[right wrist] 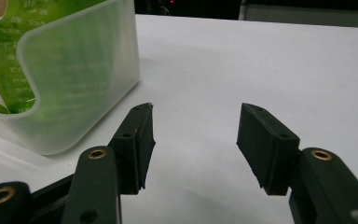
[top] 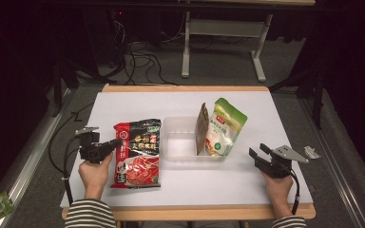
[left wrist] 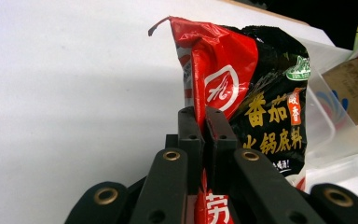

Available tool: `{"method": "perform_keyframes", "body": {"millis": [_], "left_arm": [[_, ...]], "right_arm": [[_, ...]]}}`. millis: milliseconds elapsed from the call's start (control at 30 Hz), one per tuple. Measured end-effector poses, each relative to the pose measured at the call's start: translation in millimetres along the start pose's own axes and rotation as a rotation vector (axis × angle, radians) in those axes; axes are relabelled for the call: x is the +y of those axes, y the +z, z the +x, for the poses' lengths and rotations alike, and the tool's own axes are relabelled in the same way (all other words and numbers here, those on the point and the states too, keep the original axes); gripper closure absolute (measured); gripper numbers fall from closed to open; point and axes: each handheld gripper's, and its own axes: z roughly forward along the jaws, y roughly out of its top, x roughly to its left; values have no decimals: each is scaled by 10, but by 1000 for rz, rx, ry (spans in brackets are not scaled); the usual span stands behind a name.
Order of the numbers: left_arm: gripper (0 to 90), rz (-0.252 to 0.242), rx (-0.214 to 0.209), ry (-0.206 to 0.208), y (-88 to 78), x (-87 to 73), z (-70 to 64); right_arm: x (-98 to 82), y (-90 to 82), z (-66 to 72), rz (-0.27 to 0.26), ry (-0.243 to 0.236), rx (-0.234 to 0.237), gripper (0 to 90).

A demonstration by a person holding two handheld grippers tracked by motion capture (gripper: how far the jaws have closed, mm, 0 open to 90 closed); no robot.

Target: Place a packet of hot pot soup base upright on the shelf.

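Striped sleeves enter from the near table edge, one forearm on each side. At left, the left hand (top: pixel 95 172) holds the left gripper (top: pixel 116 142) level, pointing right; its fingers (left wrist: pixel 190 135) are pinched tight on the left edge of the one red-and-black pouch (top: pixel 137 153), which lies on the white table (top: pixel 138 102) just left of the clear tray (top: pixel 180 142). Two packets stand in that tray, a brown packet (top: pixel 201 128) and a green-and-white packet (top: pixel 225 127). Farther right, the right hand (top: pixel 278 187) rests near the table's corner, its right gripper (top: pixel 257 151) angled toward the tray, fingers (right wrist: pixel 137 144) spread wide, holding nothing, above bare table.
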Motion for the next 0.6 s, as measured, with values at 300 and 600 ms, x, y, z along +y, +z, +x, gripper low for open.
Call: {"method": "perform_keyframes", "body": {"millis": [300,600], "left_arm": [[876,-39,-9,27,-101,0,-42],[879,-49,-10,60,-202,83,-63]], "right_arm": [[-1,-2,-10,-5,6,-9,461],[3,5,-24,7,18,-1,453]]}}
